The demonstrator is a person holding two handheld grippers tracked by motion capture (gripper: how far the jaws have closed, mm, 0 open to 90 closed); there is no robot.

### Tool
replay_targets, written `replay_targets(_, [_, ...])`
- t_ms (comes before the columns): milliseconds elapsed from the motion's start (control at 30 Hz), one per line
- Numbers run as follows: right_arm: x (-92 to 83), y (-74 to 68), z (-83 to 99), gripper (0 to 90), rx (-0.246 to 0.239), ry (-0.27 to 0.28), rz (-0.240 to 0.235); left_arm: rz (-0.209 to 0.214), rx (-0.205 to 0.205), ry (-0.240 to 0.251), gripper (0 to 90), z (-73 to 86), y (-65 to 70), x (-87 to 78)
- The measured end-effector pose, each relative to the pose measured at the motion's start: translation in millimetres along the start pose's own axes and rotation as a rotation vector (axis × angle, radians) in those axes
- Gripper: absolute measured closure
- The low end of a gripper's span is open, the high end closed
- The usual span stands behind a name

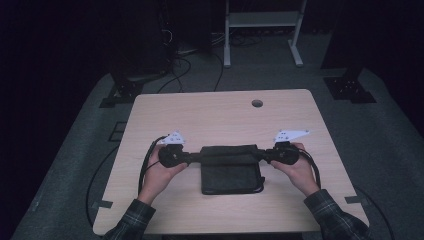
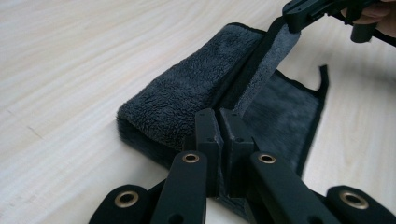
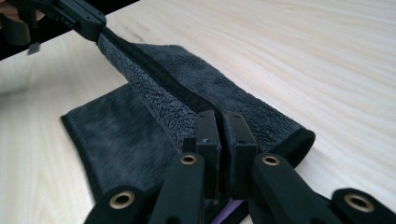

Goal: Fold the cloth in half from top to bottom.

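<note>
While the dark grey fleecy cloth (image 1: 231, 170) lies mid-table on the pale wooden table (image 1: 220, 112), its far edge is pinched by the left gripper (image 1: 192, 157) and right gripper (image 1: 264, 155), both clamped tight at opposite corners, so the hem is kept taut, presumably for folding.

The towel's (image 2: 187, 98) pinched edge is hidden between the jaws in both gripper views. The person's sleeves (image 1: 132, 220) are cut off by the high view's bottom edge, and the room behind the table (image 1: 165, 110) is too dark to make out
</note>
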State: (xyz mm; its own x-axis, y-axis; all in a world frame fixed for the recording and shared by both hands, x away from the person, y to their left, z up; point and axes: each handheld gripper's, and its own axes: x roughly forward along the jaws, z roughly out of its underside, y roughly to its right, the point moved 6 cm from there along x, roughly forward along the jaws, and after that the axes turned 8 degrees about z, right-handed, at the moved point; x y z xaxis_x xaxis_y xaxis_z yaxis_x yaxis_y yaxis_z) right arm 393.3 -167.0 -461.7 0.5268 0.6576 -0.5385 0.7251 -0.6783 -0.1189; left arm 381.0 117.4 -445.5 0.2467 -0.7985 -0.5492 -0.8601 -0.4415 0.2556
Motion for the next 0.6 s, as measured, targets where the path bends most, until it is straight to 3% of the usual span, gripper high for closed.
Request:
replay_targets(133, [-7.2, -8.5, 6.2, 85.1, -0.014, -0.004, -0.011, 0.013, 0.004, -0.019, 87.2, 7.5, 9.5, 0.0])
replay_targets(400, [-9.6, -20.5, 29.8, 84.9, -0.027, -0.07, -0.023, 0.041, 0.007, -0.078, 87.2, 26.0, 23.6, 6.9])
replay_targets(600, [-10.8, -30.4, 43.3, 84.6, -0.04, -0.1, -0.039, 0.056, -0.005, -0.118, 87.1, 38.5, 26.1, 11.9])
